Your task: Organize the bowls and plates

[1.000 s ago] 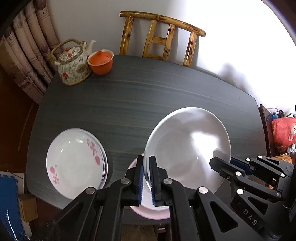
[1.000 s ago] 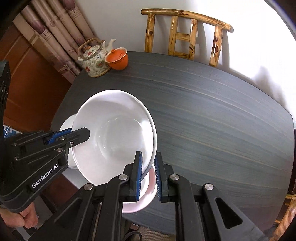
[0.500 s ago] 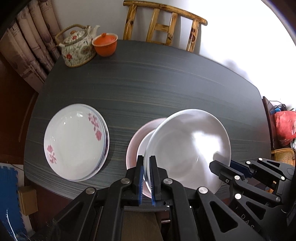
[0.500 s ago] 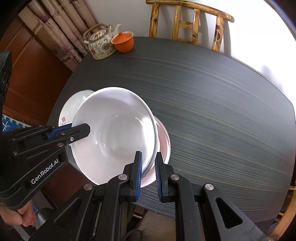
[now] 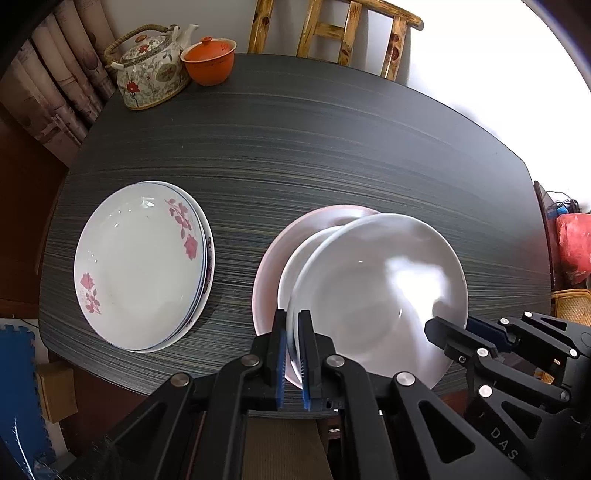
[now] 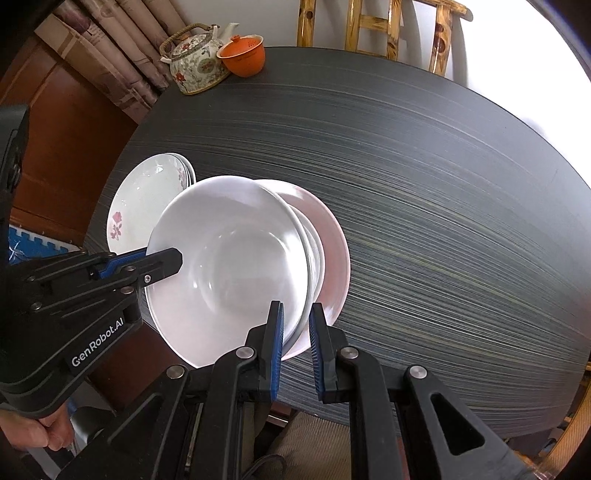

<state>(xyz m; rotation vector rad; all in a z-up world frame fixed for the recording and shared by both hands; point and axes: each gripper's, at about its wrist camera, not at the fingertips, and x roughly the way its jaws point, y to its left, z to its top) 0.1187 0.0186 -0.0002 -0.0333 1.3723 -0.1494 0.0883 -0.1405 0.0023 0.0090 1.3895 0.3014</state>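
Observation:
A large white bowl (image 5: 376, 295) (image 6: 229, 266) is held by its rim between both grippers. My left gripper (image 5: 291, 332) is shut on its left rim, and it shows in the right wrist view (image 6: 162, 262). My right gripper (image 6: 295, 321) stands around its right rim with a wider gap between the jaws; it shows in the left wrist view (image 5: 447, 332). The bowl sits over a smaller white bowl (image 5: 303, 251) on a pink plate (image 5: 280, 258) (image 6: 332, 251). A stack of floral plates (image 5: 140, 266) (image 6: 147, 195) lies to the left.
A dark oval table (image 5: 314, 147) carries a floral teapot (image 5: 147, 74) and an orange lidded cup (image 5: 210, 62) at the far left corner. A wooden chair (image 5: 332, 33) stands behind the table. A red bag (image 5: 572, 243) sits at the right.
Both grippers carried the white bowl down and forward over the pink plate and smaller bowl. The right gripper's jaws have widened around the rim.

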